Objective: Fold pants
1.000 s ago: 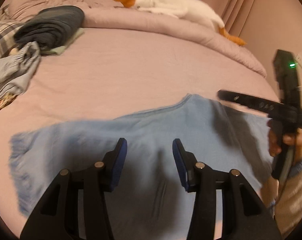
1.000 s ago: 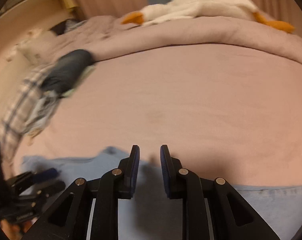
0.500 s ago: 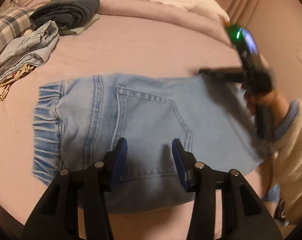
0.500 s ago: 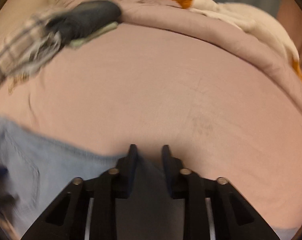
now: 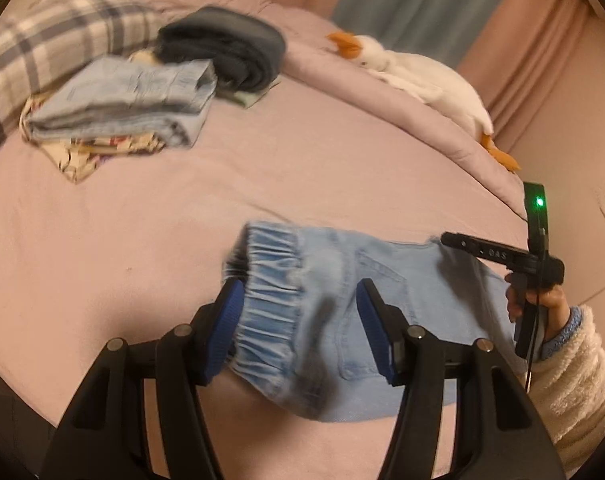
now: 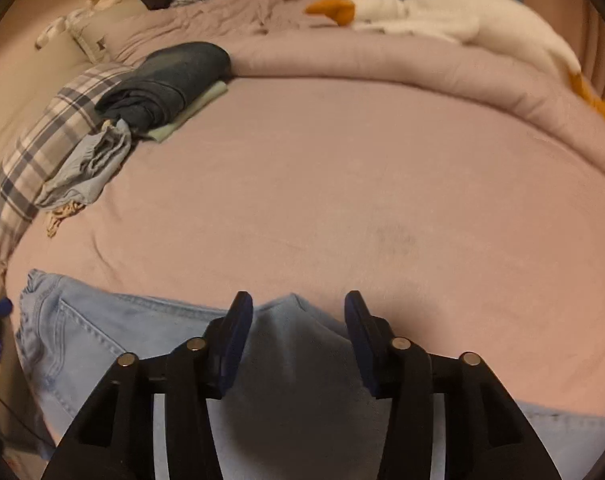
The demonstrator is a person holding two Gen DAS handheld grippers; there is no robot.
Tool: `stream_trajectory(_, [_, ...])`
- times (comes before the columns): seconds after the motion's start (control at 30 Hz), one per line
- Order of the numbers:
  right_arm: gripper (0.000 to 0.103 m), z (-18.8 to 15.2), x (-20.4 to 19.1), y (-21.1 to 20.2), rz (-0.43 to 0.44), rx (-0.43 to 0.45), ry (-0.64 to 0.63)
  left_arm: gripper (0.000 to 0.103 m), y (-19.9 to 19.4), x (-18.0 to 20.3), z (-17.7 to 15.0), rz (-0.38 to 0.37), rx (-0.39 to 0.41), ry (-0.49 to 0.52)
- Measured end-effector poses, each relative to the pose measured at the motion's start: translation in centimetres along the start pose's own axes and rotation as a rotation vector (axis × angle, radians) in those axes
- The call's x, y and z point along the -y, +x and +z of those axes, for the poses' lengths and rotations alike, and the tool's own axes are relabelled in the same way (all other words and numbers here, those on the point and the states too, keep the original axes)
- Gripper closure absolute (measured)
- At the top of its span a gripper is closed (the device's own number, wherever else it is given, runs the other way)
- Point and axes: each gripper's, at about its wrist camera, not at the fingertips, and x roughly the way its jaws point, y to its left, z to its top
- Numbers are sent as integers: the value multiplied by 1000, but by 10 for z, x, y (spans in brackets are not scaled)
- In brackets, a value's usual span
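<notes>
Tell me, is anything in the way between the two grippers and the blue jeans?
No. The jeans lie right under the open left gripper and the open right gripper, whose jaws have just been opening, with nothing visible between.

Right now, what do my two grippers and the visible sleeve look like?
Both the left gripper and the right gripper have black angular frames, silver rivets and blue ribbed pads. Seen sideways, the right one carries a green light and a thin cable. The sleeve is fluffy cream, with a blue cuff.

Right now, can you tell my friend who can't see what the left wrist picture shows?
The left tongs hang open over the gathered waistband of light blue jeans lying on a pink bed. At the right, a hand holds the other tongs over the jeans. Folded clothes and a toy goose lie behind.
</notes>
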Motion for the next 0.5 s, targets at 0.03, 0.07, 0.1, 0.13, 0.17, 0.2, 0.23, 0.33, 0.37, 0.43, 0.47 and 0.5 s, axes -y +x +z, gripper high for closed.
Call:
stream_trajectory(0.03, [55, -2, -2, 4, 5, -22, -2, 46, 3, -3, 2, 3, -9, -16])
stream_trajectory(0.07, [56, 0, -1, 10, 16, -43, -5, 46, 7, -3, 2, 0, -18, -25])
stream_trajectory(0.1, [56, -4, -2, 12, 32, -61, -12, 46, 9, -3, 0, 10, -24, -26])
stream_trajectory(0.13, [68, -5, -2, 15, 48, -83, -23, 47, 14, -3, 0, 29, -33, -22])
stream_trajectory(0.17, [77, -5, -6, 21, 49, -101, -47, 47, 20, -2, 0, 60, -46, -17])
stream_trajectory(0.2, [79, -6, -10, 23, 44, -108, -70, 47, 24, -4, 0, 80, -49, -19])
stream_trajectory(0.23, [82, -6, -17, 24, 21, -105, -109, 47, 26, -5, -1, 86, -49, -27])
stream_trajectory(0.33, [90, 0, -23, 30, -26, -89, -124, 47, 27, -11, -1, 100, -40, -54])
stream_trajectory(0.37, [93, 4, -19, 33, -34, -81, -83, 45, 23, -11, -1, 116, -33, -47])
stream_trajectory(0.43, [93, 9, -11, 35, -33, -72, -3, 42, 15, -10, -2, 131, -14, -28])
stream_trajectory(0.47, [93, 10, -10, 33, -39, -58, 16, 38, 10, -9, -3, 144, -1, -16])
stream_trajectory(0.5, [93, 10, -11, 27, -55, -26, 29, 36, 4, -8, -3, 160, 12, -2])
